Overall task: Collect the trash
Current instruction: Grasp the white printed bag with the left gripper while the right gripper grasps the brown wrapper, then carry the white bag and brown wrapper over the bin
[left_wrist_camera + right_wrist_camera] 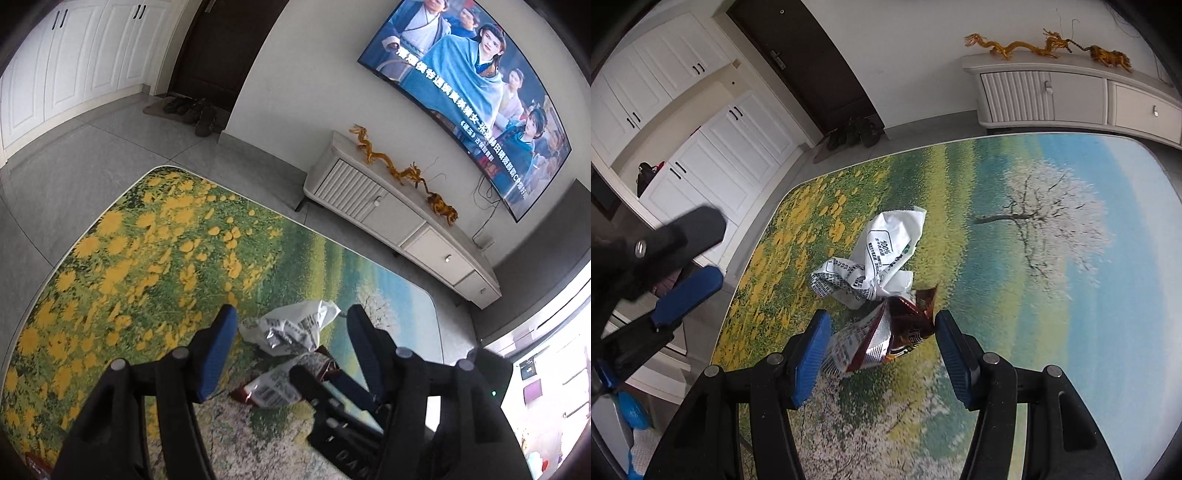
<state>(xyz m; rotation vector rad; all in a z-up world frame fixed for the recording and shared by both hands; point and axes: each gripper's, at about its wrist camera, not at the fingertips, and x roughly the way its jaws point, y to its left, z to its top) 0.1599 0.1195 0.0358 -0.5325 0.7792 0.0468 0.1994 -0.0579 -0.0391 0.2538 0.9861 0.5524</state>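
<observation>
Floral-print rug [997,258] on grey tile; both grippers' jaws apart over white wrapper [886,254]; wrapper print illegible.

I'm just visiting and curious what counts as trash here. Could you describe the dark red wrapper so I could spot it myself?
Start at the big landscape rug with its yellow flowers and white tree. Near its middle lie two crumpled wrappers that touch. The dark red wrapper is the one between the fingers of the open right gripper; its silver inside and brown-red print set it apart from the white wrapper beyond it.
</observation>
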